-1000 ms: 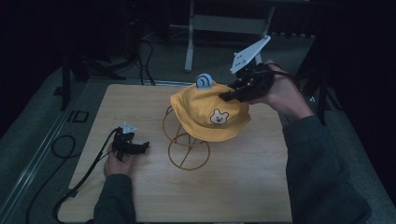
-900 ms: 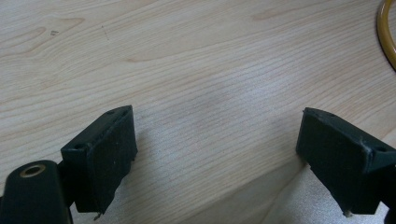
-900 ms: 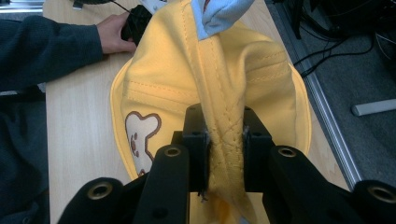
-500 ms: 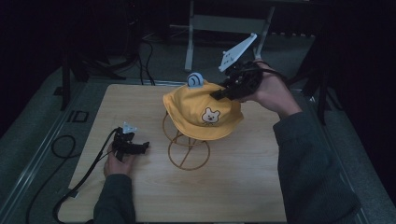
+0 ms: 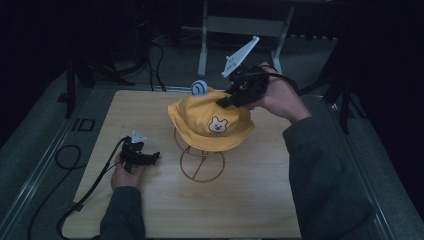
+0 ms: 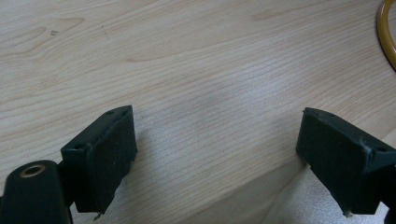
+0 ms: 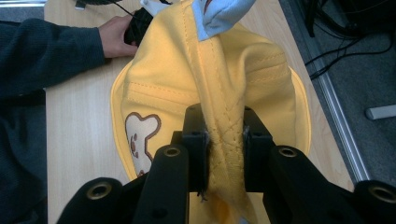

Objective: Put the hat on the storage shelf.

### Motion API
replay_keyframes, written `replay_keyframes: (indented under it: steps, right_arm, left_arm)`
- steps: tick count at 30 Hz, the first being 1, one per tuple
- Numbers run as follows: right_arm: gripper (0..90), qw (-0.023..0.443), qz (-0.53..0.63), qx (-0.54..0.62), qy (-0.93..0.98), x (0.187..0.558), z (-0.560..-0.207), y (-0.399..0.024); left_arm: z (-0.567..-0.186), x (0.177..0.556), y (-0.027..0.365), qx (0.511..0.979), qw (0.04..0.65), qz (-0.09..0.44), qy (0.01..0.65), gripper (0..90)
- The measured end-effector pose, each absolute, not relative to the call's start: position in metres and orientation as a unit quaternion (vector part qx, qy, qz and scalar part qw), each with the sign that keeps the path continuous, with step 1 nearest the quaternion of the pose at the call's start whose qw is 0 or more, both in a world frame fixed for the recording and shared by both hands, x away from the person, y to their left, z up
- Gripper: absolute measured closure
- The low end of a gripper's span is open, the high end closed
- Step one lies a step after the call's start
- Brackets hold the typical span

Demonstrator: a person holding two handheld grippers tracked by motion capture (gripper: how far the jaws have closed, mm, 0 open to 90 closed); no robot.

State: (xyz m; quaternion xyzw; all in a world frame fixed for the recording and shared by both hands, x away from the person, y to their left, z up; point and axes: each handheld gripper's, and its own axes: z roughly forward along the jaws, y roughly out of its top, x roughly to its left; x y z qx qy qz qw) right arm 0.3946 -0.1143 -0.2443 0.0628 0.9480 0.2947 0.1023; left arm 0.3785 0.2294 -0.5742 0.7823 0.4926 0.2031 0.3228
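Note:
A yellow child's hat [image 5: 210,120] with a bear patch and a small blue ear hangs over a gold wire stand [image 5: 201,161] in the middle of the table. My right gripper [image 5: 225,101] is shut on the hat's crown; in the right gripper view a fold of yellow cloth [image 7: 224,140] is pinched between the two jaws. My left gripper [image 5: 150,157] rests on the wood at the left, pointing toward the stand. Its jaws [image 6: 219,154] stand wide apart over bare wood with nothing between them.
The wooden table [image 5: 150,205] has free room in front and to the right of the stand. The stand's ring base [image 6: 387,32] lies just beyond my left gripper. A cable [image 5: 80,190] trails off the table's left front. Metal frames stand behind the table.
My right gripper has carried the hat leftward over the stand and slightly down. The hat now sits lower and more centred on the wire. My left hand has not moved.

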Motion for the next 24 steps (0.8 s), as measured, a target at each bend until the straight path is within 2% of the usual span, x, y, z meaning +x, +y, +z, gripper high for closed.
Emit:
replay_keyframes:
  steps: [24]
  right_arm:
    - [75.1,0.065,0.246,0.047,0.966,0.408,-0.285,-0.056]
  left_arm:
    - [-0.574,0.379,0.23,0.784,0.323,0.203,0.49,12.0]
